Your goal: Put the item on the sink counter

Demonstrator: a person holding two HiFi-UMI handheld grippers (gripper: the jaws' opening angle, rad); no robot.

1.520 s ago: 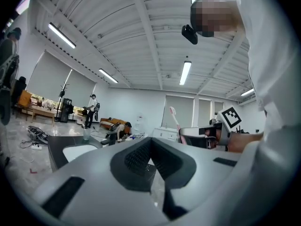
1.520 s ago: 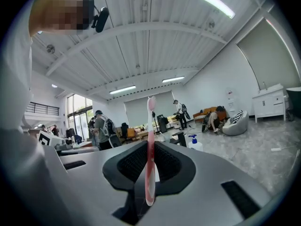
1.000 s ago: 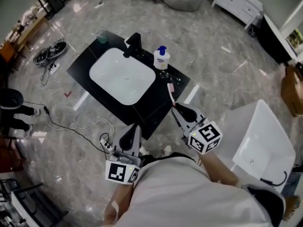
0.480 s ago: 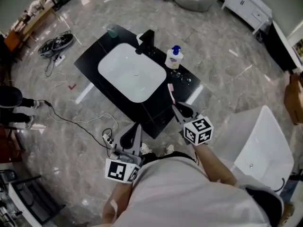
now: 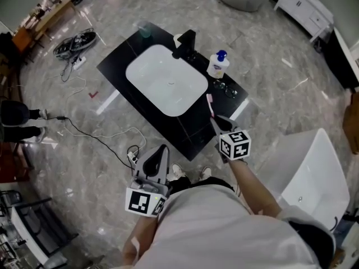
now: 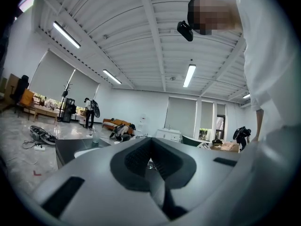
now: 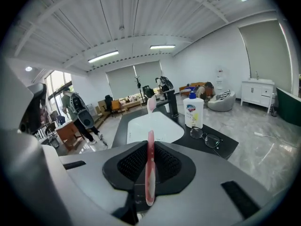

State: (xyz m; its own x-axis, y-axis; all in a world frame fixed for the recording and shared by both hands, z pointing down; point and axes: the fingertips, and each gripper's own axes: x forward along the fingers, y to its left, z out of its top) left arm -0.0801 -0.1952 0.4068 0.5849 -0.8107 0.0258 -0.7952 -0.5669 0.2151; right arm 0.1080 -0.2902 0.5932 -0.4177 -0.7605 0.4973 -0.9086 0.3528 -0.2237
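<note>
While the person stands at a corner of the black desk (image 5: 188,129), the head view shows the right claw (image 5: 216,120) reaching over that corner with a pink toothbrush (image 5: 211,105) sticking out ahead of it, its head above the dark top just beside the white basin (image 5: 166,80). A soap bottle (image 5: 217,65) stands by the black faucet (image 5: 185,42) at the far side, and a pair of glasses (image 5: 224,88) lies near the bottle. The left claw (image 5: 159,152) hangs low by the person's body, over the floor and apart from the desk. Seen from the left gripper view, the left claw (image 6: 152,160) is pressed together with nothing in it, and the desk edge shows beyond. Seen from the right gripper view, the right claw (image 7: 150,160) pinches the toothbrush (image 7: 150,171) by its handle; the brush stands upright between the dark pads, bristle end up, in the air in front of the basin (image 7: 149,128), with the soap bottle (image 7: 194,109) and glasses (image 7: 209,138) off to the right.
</note>
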